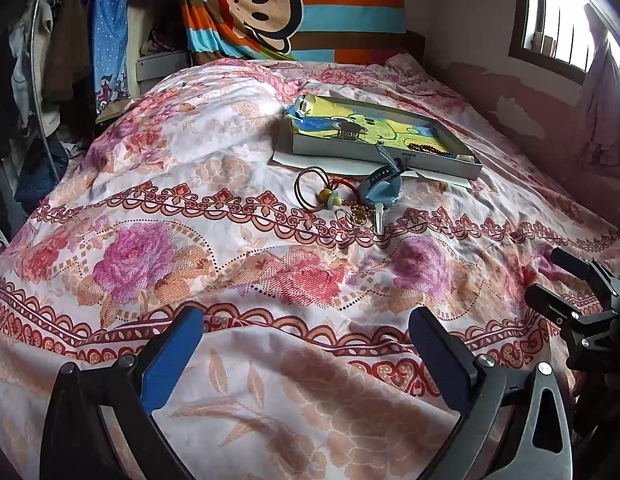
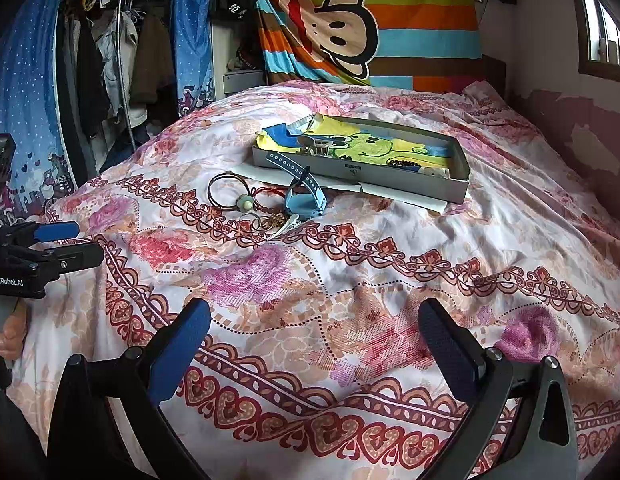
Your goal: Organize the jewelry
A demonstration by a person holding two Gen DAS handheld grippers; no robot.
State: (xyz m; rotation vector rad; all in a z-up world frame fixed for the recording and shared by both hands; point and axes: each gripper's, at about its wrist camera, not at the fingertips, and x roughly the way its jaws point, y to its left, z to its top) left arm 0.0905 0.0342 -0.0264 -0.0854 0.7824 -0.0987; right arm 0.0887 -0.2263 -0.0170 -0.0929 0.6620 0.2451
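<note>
A floral bedspread (image 1: 214, 208) in pink, red and white covers the bed and fills most of both views. Behind the bed hangs a striped cloth with a cartoon monkey face (image 2: 342, 36); to the left of that cloth, clothes hang on a rack (image 2: 110, 52).

The landmark is the shallow grey cardboard box (image 1: 390, 160), lying flat on the bedspread toward the far middle of the bed, on a sheet of white paper. It is lined with a yellow and blue cartoon cloth (image 2: 374, 146). Inside the box, at its near right end, lies a string of dark beads (image 1: 428, 147); a small clip-like piece (image 2: 316, 146) sits near the box's left part, though it is too small to name with any certainty.

Just in front of the box, on the bare bedspread, lies a loose heap of jewelry. A blue watch (image 2: 304, 200) is nearest the box, its perforated strap leaning up against the box's front wall. Left of the watch lie thin brown bangles (image 1: 310, 188), then a pale green bead charm on red cord (image 2: 246, 202). In front of these sit thin metal rings (image 1: 346, 218), gold filigree pieces (image 1: 360, 216) and a silver hair clip (image 1: 379, 222).

Both grippers hang well in front of the box, near the bed's near edge, away from the heap. The left gripper (image 1: 306, 344) has its blue-padded fingers spread wide, holding nothing. The right gripper (image 2: 316, 340) is likewise spread wide and empty.
</note>
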